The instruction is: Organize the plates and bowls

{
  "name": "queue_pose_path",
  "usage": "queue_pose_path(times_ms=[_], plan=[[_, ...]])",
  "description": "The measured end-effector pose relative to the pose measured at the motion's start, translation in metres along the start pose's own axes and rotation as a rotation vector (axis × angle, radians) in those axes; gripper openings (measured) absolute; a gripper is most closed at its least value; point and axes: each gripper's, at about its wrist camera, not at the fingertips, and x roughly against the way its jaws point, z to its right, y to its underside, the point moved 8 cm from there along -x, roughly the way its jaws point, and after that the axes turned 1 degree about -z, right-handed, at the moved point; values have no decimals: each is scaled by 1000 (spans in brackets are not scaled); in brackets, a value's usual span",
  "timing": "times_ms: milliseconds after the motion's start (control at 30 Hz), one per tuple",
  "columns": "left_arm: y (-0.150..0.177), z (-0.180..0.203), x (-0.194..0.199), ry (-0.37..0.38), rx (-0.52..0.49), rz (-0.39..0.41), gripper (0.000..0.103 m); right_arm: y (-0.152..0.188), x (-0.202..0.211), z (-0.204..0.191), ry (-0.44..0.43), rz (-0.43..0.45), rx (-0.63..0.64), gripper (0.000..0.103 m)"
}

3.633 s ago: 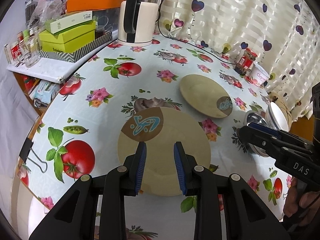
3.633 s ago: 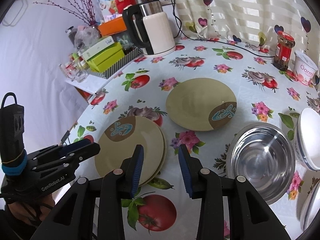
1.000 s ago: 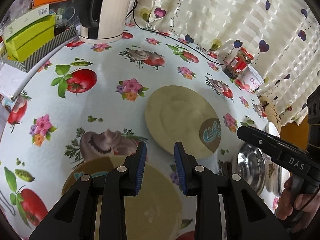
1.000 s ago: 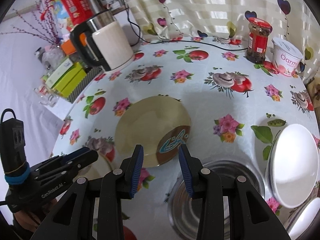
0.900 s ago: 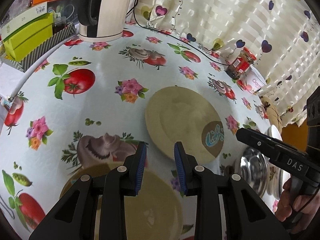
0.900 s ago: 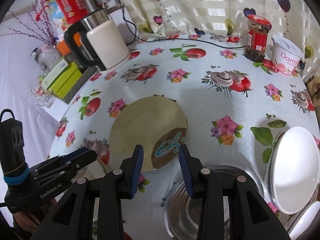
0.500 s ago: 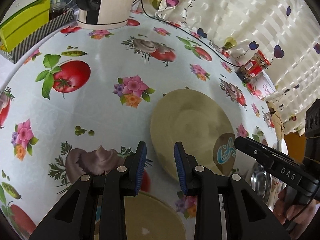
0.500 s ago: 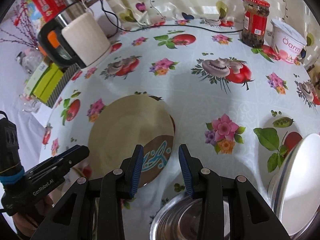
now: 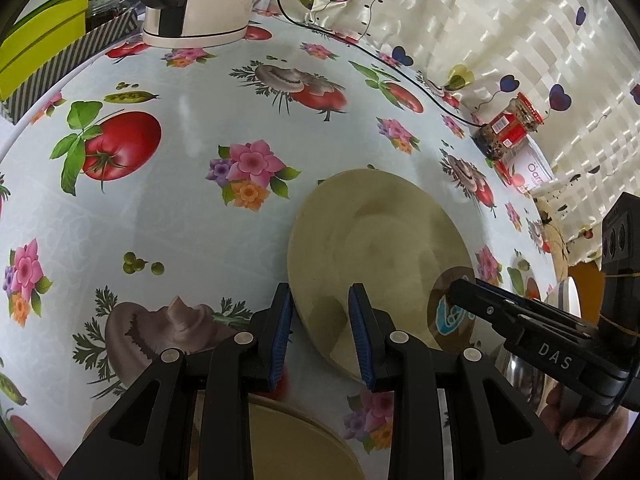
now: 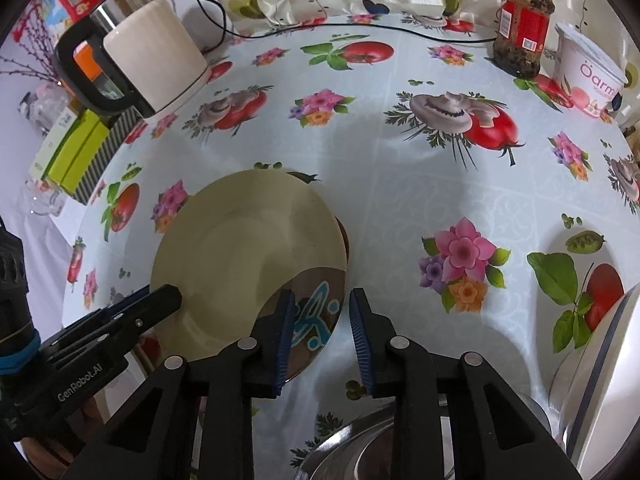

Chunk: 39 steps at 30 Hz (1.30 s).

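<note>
Beige plate [image 10: 244, 248] flat on desk [image 10: 400, 184]. Right claw [image 10: 318, 334] narrow, jaws closing astride plate's near rim at brown patch; rim between pads, contact unclear. Left claw [image 9: 320, 340] part-open astride opposite rim, not pinching.

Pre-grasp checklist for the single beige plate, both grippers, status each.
1. Left gripper straddles the beige plate near rim: ok.
2. Right gripper over the plate's brown patterned edge, jaws closing, rim between them: ok.
3. Pads pressing the rim: not ok, gaps show on both.
4. Plate flat on the tablecloth: cannot tell; its right edge looks raised.
5. Steel bowl clear of the right gripper: cannot tell, it sits just beneath.
6. Stacked plates visible as drop spot: ok.
</note>
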Motion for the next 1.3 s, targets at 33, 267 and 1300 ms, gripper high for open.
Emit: queue_pose_path(times_ms=[33,267,1300], plan=[[0,0,0,-2,-2,1,30,0,0,0,0,0,-1,27],[0,1,5,-12,-6,14,30,-1,1,-3,-4,13,4,25],[26,-10,68,-59,-10,89,30,23,39,-42,-56,81,50,25]])
